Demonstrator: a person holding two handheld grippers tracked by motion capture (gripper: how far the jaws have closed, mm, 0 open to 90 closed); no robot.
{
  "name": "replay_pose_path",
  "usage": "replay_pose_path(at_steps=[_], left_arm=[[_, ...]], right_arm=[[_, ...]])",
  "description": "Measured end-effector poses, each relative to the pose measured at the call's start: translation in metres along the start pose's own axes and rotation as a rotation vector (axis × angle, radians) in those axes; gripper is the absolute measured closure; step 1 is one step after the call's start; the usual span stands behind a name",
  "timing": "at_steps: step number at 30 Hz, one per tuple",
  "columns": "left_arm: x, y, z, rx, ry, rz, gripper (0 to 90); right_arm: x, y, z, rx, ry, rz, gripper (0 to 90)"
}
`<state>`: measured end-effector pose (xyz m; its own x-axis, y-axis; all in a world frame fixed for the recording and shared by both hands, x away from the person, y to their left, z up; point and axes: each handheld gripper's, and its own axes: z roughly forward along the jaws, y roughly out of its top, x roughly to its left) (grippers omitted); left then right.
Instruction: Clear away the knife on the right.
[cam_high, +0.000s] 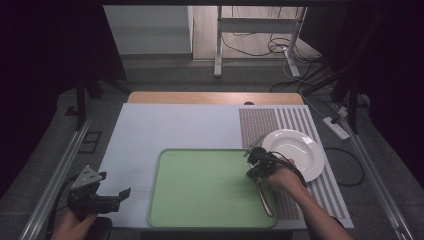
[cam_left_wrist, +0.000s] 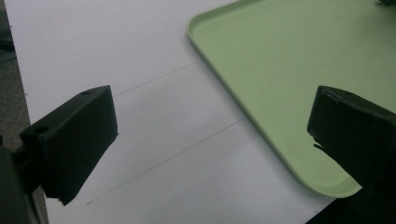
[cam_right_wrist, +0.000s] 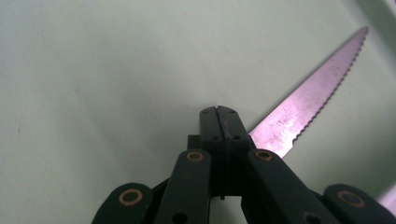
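Right gripper (cam_high: 254, 165) over the tray's (cam_high: 200, 200) right part, jaws pressed together with no gap, nothing clamped. Knife (cam_high: 265, 197) lies on the tray just inside its right rim, beside the gripper; the serrated blade (cam_right_wrist: 308, 100) runs past the closed tips, contact unclear. Plate (cam_high: 305, 150) sits right of the tray on the striped mat (cam_high: 260, 125), close to the gripper. Left gripper (cam_high: 102, 197) jaws wide, empty, over bare white board (cam_left_wrist: 140, 70) off the tray's left edge. Tray's middle and left are open.

The high view looks forward and down over the whole table (cam_high: 150, 125). Both gripper views sit close above the green tray (cam_high: 200, 185), which all three share.
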<state>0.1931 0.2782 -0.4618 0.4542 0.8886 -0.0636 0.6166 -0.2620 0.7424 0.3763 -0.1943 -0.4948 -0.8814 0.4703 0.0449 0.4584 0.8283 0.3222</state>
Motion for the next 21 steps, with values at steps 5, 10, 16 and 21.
replay_pose_path(at_steps=[5,10,16,21], left_arm=[[0.000,0.000,0.000,0.000,0.001,0.004,1.9],[-0.001,0.000,0.000,0.001,0.001,0.006,1.9],[0.000,0.000,0.000,0.000,0.000,0.003,1.9],[0.000,0.000,0.000,-0.002,0.000,0.002,1.9]], right_arm=[[-0.004,-0.013,-0.005,-0.008,-0.012,0.029,90.0],[-0.007,-0.023,-0.009,-0.020,-0.011,0.059,90.0],[-0.004,-0.024,-0.009,-0.021,-0.023,0.059,90.0],[-0.002,-0.024,-0.014,-0.021,-0.047,0.039,87.1]])
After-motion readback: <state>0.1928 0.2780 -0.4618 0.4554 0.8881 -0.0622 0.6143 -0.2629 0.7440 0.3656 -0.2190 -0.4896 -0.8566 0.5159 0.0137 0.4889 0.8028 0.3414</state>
